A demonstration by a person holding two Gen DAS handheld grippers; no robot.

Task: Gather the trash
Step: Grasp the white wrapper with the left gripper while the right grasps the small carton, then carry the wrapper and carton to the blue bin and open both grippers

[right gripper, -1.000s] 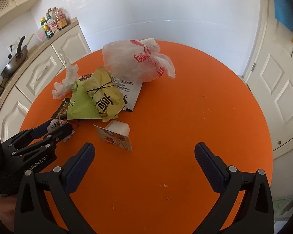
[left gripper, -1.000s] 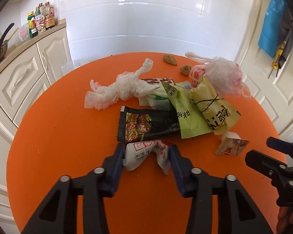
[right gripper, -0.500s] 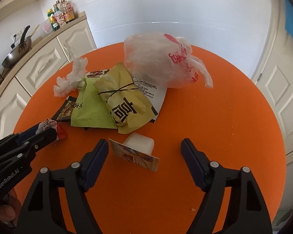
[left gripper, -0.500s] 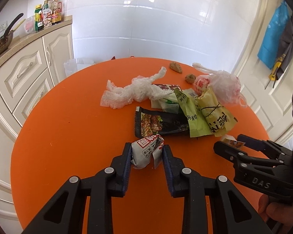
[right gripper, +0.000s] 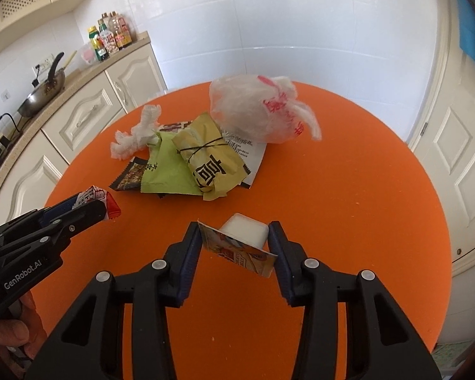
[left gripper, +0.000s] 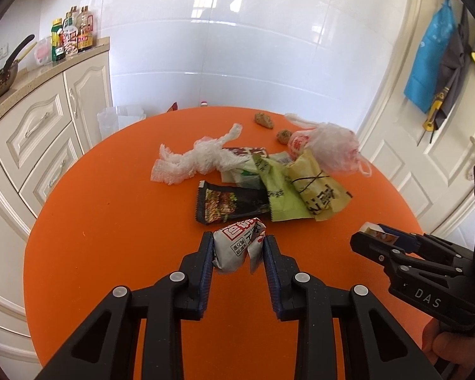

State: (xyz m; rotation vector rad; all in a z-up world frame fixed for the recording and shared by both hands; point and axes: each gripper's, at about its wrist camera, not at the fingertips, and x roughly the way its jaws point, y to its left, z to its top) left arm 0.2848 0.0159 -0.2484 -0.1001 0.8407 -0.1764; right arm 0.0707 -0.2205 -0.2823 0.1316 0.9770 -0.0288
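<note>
Over the orange tabletop (left gripper: 110, 221), the left tongs (left gripper: 238, 247) clench a crumpled white-and-red wrapper (left gripper: 237, 247) near the front edge, while the right tongs (right gripper: 236, 237) grip a small white cup (right gripper: 245, 231) by its printed peel-off lid. Just beyond lie a black packet (left gripper: 228, 202), a green packet (left gripper: 280, 199) and a yellow tied bundle (right gripper: 207, 155). Farther back rest a crumpled white net (left gripper: 193, 161) and a knotted plastic bag (right gripper: 256, 110).

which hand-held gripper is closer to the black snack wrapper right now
Left. The left hand-held gripper, shut on a crumpled white wrapper, sits just in front of the black snack wrapper. The right hand-held gripper is farther off to the right, closing on a small white cup.
</note>
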